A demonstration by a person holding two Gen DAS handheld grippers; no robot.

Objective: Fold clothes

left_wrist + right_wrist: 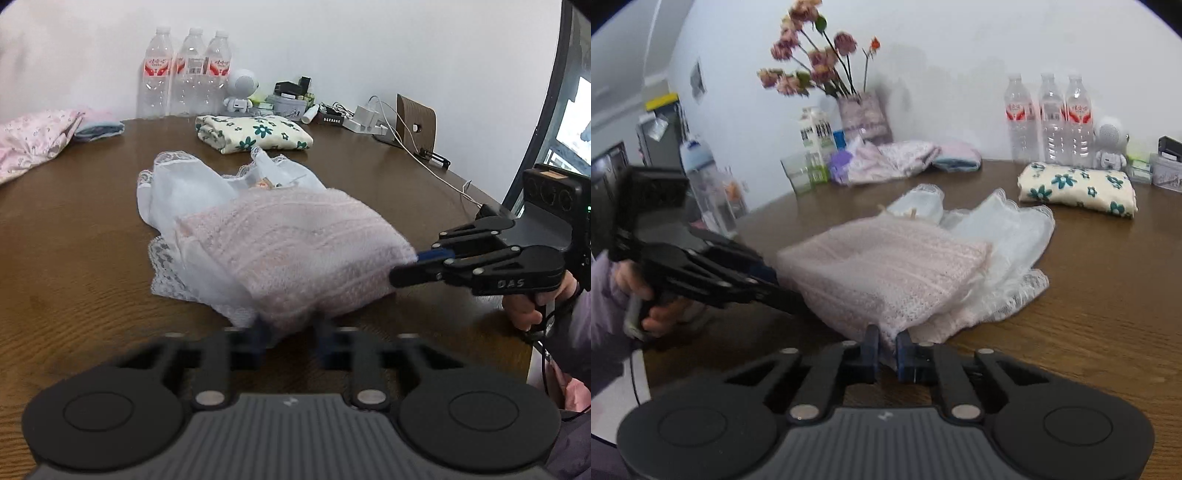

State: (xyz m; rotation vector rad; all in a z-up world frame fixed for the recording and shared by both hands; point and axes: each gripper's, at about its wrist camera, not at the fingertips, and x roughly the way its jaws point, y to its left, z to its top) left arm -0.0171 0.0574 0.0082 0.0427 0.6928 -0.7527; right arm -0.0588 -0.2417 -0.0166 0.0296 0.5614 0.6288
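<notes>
A pink knit garment lies folded over on the brown table, on top of its white lace-edged part. My left gripper is at the near edge of the fold with the bunched cloth filling the gap between its blue pads; the right wrist view shows the left gripper reaching in from the left. My right gripper is shut on the pink edge, a strip of fabric pinched between its pads. From the left wrist view the right gripper meets the fold's right corner.
A folded cream cloth with teal flowers lies behind the garment. Three water bottles and a white toy robot stand at the wall. Pink clothes are piled at the left, chargers and a cable at the right. A vase of flowers stands beside a carton.
</notes>
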